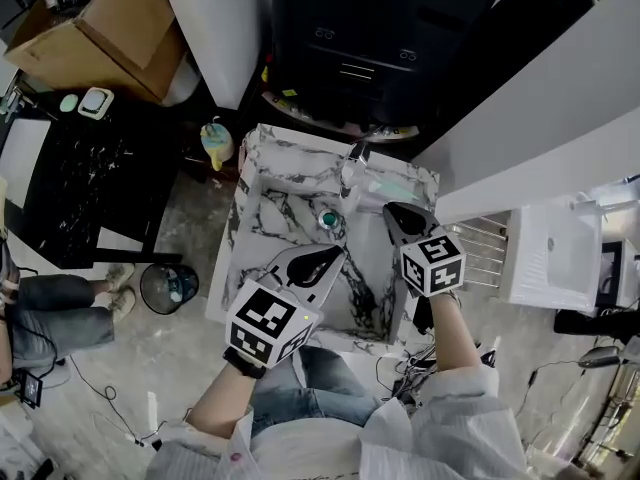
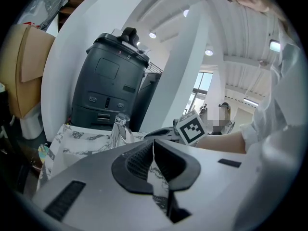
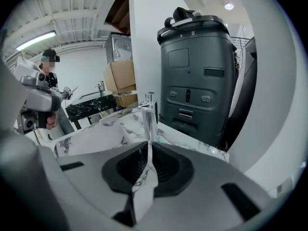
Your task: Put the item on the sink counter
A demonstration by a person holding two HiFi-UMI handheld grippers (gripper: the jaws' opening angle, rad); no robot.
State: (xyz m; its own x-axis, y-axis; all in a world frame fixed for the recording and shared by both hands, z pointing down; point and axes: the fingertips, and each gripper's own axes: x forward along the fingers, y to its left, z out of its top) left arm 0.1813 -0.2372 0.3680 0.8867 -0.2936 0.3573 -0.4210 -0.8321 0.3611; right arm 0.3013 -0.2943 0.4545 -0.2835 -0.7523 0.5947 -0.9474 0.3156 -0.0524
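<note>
The marble sink counter point(image 1: 250, 173) lies below me, with a chrome faucet point(image 1: 352, 160) at its back edge and a drain point(image 1: 328, 220) in the basin. A pale greenish flat thing point(image 1: 398, 188) rests on the counter right of the faucet; what it is I cannot tell. My left gripper point(image 1: 335, 256) hangs over the basin's front half, shut, with nothing in it. My right gripper point(image 1: 392, 211) hovers over the basin's right side near that pale thing, also shut and empty. The left gripper view shows closed jaws point(image 2: 154, 150) facing the faucet point(image 2: 120, 124); the right gripper point(image 3: 147, 153) likewise faces the faucet point(image 3: 149, 112).
A tall dark grey machine point(image 1: 350, 38) stands right behind the counter. On the floor to the left are a yellow bottle point(image 1: 216, 143) and a black bin point(image 1: 168, 286). A black marble table point(image 1: 80, 188), a cardboard box point(image 1: 100, 28) and a seated person's legs point(image 1: 50, 308) lie further left.
</note>
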